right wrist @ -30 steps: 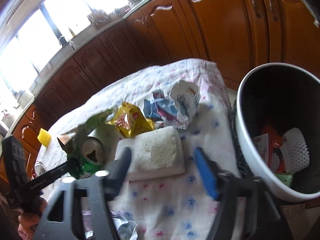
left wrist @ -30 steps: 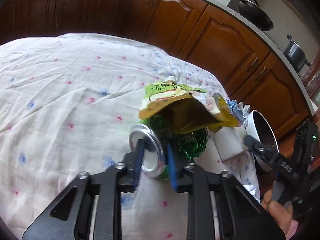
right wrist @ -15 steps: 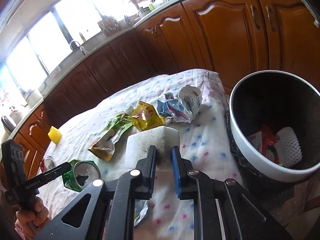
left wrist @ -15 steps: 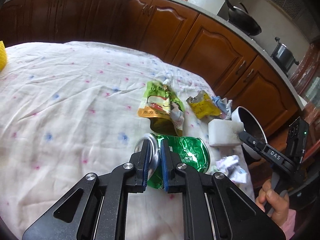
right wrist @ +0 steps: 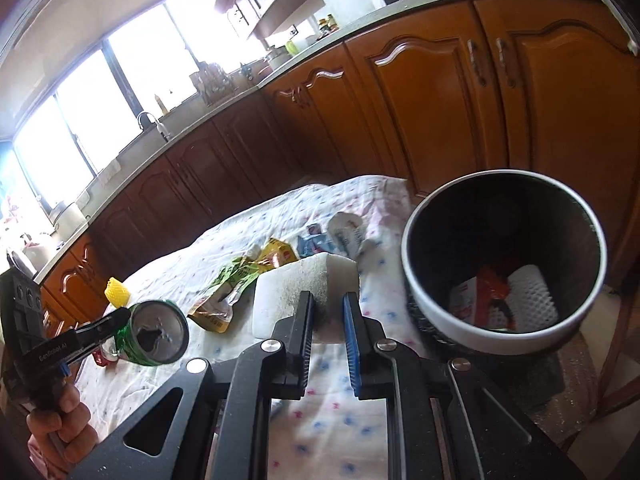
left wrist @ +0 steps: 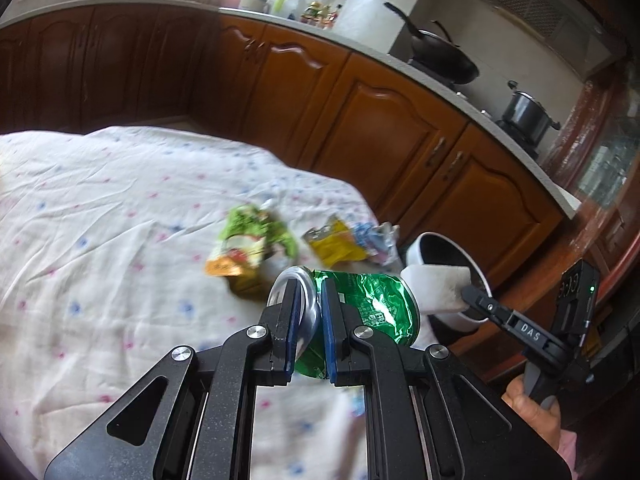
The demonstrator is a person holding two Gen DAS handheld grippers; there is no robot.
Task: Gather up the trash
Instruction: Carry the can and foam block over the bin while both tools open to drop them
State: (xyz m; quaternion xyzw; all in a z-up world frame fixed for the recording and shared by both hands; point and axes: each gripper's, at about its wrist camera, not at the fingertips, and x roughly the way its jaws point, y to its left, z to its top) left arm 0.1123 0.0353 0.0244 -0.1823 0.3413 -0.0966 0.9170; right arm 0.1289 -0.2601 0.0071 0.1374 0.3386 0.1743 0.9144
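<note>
Low centre of the left wrist view, the left gripper (left wrist: 309, 312) pinches a crushed green can (left wrist: 360, 304) by its rim: light, thin, slippery. In the right wrist view, the right gripper (right wrist: 326, 320) squeezes a soft white foam block (right wrist: 296, 284). Beyond, right, the bin (right wrist: 420, 288) waits.

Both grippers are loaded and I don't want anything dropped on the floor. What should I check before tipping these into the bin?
1. Left gripper shut on the crushed green can, pinching its rim: ok.
2. Right gripper shut on the white foam block: ok.
3. Bin mouth open, room above the trash inside: ok.
4. Foam block over the bin opening: not ok, it is beside the rim.
5. Can over the bin: not ok, it is above the tablecloth.
6. Can emptied of liquid: cannot tell.
</note>
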